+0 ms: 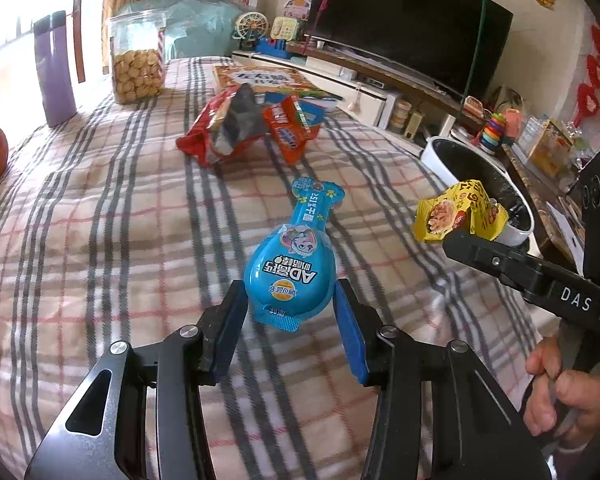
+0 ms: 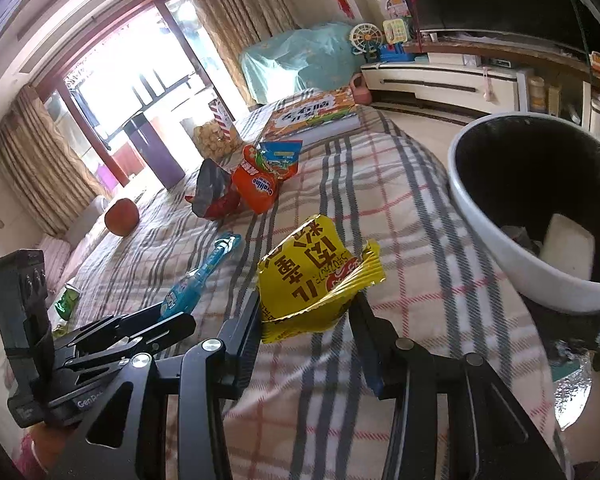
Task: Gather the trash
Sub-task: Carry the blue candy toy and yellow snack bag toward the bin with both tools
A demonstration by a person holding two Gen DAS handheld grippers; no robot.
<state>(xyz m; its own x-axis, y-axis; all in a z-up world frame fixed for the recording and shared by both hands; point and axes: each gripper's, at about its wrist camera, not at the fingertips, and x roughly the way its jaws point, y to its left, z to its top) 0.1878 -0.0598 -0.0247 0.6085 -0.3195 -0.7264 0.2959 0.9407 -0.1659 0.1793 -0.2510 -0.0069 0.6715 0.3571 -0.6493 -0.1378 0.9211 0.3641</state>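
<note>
Trash lay scattered over the plaid tablecloth (image 1: 100,208), and two pieces were in play at once; the yellow snack wrapper (image 2: 316,276) sat pinched between the fingers of the right gripper (image 2: 308,320), lifted clear of the cloth and crumpled at its lower edge; in the left wrist view that same wrapper (image 1: 456,212) hung at the tip of the right gripper (image 1: 472,236), just in front of the white bin (image 1: 480,172); the bin (image 2: 500,248) stood off the table's edge, dark inside, with some pale and grey scraps already at its bottom. Over on the other side, the blue lollipop-shaped packet (image 1: 290,268) lay flat on the cloth, its round end between the spread blue pads of the left gripper (image 1: 290,312); those jaws stood wide, the pads flanking the packet, and whether they touched it I could not tell; the right wrist view caught the packet (image 2: 204,276) lying just ahead of the left gripper (image 2: 156,320). Farther back, a red chip bag (image 1: 216,128) lay torn open beside an orange snack bag (image 1: 288,132); beyond them rested a picture book (image 1: 260,80); a clear jar of crackers (image 1: 138,64) and a purple tumbler (image 1: 54,72) stood near the far left edge, with an apple (image 2: 121,216) apart from both.
</note>
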